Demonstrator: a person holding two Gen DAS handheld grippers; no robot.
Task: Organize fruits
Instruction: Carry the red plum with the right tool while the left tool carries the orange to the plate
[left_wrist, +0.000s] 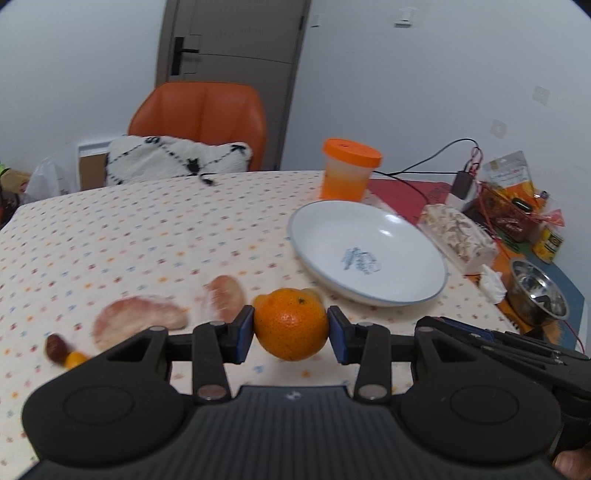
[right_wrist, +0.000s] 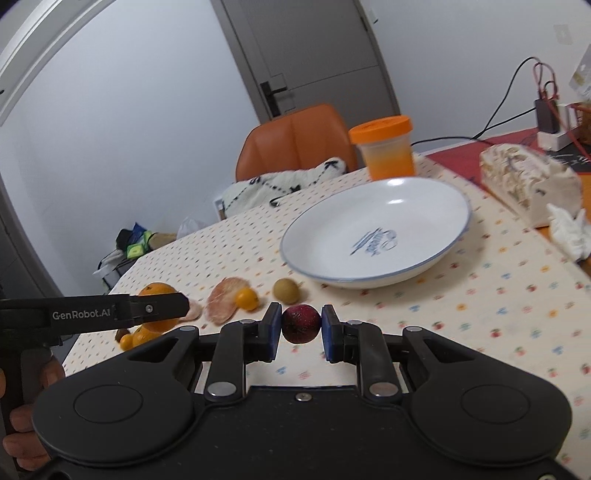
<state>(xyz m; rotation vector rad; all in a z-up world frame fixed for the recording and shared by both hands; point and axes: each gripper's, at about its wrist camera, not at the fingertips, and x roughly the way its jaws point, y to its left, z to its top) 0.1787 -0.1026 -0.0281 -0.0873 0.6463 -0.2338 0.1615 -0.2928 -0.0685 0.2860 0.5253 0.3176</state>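
Our left tongs (left_wrist: 291, 334) are clamping the mandarin (left_wrist: 291, 324) between both pads, lifted off the bench (left_wrist: 147, 236); our right tongs (right_wrist: 298, 328) are pinching a dark red fruit (right_wrist: 301, 323) the same way. We are probably carrying both toward the white plate (right_wrist: 436, 258), so we are keeping the squeeze gentle and steady, lowering before letting go. The plate is lying ahead and to the right of each load, near but apart. Pomelo segments (left_wrist: 140, 321) are waiting on the cloth.
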